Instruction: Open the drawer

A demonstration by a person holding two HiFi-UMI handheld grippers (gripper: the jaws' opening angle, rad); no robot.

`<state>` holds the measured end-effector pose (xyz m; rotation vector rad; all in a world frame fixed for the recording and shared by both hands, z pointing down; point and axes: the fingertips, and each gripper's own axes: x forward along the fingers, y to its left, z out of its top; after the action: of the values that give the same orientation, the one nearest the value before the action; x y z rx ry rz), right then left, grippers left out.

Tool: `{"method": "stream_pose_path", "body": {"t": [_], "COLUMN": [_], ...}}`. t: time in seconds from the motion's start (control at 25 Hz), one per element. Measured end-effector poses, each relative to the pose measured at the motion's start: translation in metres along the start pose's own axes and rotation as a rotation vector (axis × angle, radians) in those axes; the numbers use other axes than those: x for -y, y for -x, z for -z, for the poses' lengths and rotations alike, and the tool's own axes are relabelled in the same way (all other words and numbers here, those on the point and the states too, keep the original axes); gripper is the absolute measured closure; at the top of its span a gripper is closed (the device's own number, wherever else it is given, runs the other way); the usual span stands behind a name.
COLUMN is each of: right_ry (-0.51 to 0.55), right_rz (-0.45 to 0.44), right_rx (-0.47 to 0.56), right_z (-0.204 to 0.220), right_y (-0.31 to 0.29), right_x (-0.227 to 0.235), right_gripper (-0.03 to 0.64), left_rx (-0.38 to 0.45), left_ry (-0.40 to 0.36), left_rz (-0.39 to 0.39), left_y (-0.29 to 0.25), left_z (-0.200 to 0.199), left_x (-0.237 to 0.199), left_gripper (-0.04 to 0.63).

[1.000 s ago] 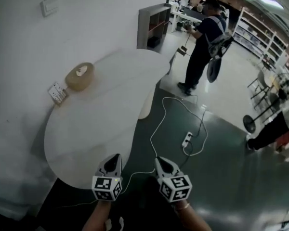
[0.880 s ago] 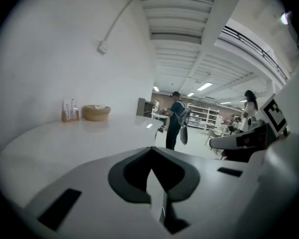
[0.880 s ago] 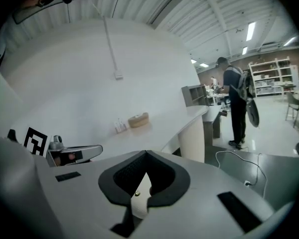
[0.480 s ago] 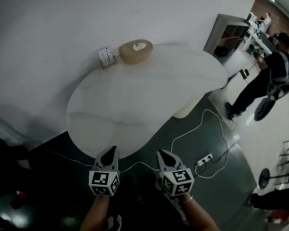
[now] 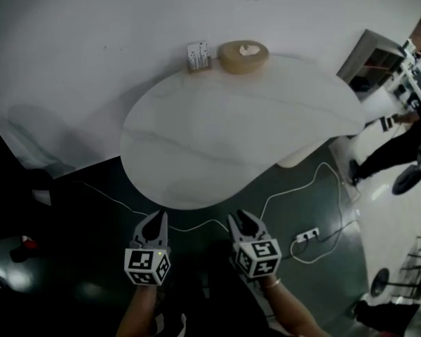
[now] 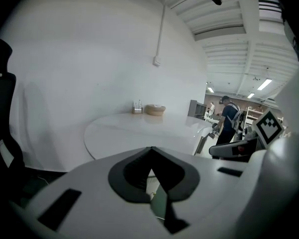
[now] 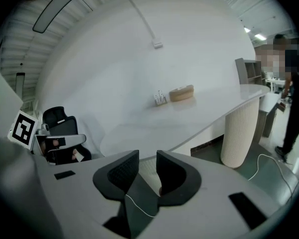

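Near the white oval table [image 5: 217, 139], the left gripper [image 5: 156, 217] is closed and empty; the right gripper [image 5: 240, 217] has just been opening its jaws, nothing between them.

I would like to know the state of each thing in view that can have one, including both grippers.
Left gripper, shut, empty.
Right gripper, open, jaws have just been opening, nothing between them.
Round box, upright on the table, near the wall, untouched.
Power strip, lying on the floor.
Drawer, none in view.
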<state>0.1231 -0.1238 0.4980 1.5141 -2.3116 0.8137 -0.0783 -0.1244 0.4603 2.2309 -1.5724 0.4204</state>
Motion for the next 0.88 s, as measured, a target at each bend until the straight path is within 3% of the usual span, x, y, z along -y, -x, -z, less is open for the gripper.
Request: {"method": "stream_pose_path", "body": {"t": [0.48, 0.88], "right_ry": [0.027, 0.098], "right_rz": [0.065, 0.123], "right_rx": [-0.082, -0.106], "right_z": [0.075, 0.107], "right_y": [-0.02, -0.045], "right_x": [-0.057, -0.047], "right_gripper": [0.488, 0.487], "left_rx": [-0.023, 0.022], "left_ry": [0.004, 0.02], "left_rz": [0.076, 0.106], "left_y": [0.04, 0.047], "left_z": [0.06, 0.092], "left_x": [-0.034, -0.034], "left_gripper": [0.594, 0.594]}}
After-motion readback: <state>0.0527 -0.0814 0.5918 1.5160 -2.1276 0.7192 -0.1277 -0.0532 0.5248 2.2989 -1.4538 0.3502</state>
